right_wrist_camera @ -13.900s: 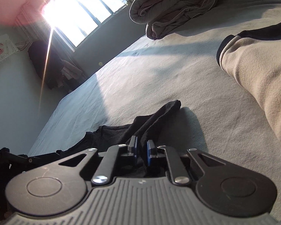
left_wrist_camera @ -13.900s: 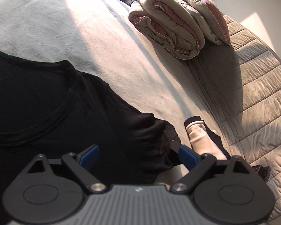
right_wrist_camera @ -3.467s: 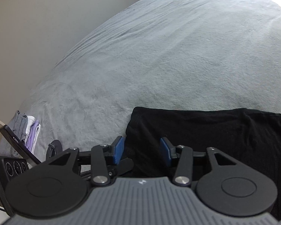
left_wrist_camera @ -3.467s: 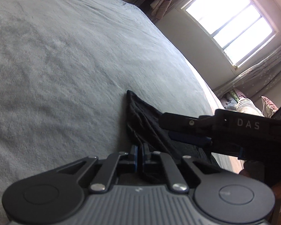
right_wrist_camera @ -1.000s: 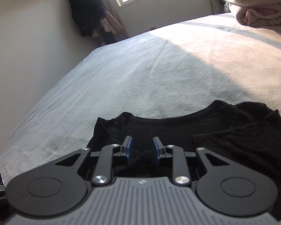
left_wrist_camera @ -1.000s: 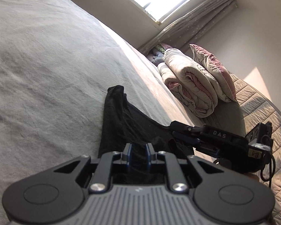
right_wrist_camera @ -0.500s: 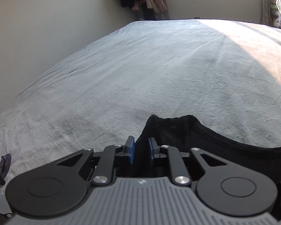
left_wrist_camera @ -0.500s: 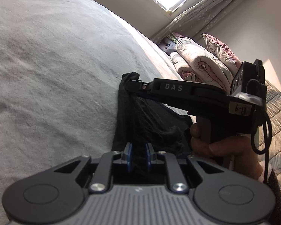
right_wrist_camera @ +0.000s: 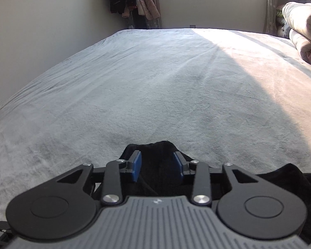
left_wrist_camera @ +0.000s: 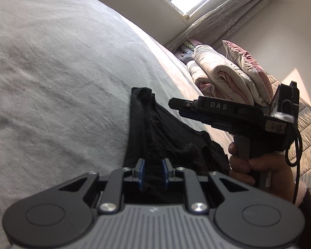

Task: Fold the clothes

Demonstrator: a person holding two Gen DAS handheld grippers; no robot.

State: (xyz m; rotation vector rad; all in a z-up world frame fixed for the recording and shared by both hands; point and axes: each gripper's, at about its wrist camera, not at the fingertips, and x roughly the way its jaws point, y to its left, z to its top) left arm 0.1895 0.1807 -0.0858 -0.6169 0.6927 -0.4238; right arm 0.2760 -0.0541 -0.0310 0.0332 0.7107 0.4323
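The black knit cotton garment point(left_wrist_camera: 155, 132) lies bunched on the grey plush bed point(left_wrist_camera: 51, 72), reaching toward 12 o'clock. The left gripper point(left_wrist_camera: 152, 171) stands narrowly parted around a ridge of it; the right gripper point(right_wrist_camera: 157, 166) is spread, cloth loose between. Risk: a shallow pinch catches one layer, so the fold slumps.

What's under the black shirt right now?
The grey bedsheet shows all around the black shirt, which lies bunched on it. Whatever sits beneath the folds is covered; nothing else pokes out at its edges.
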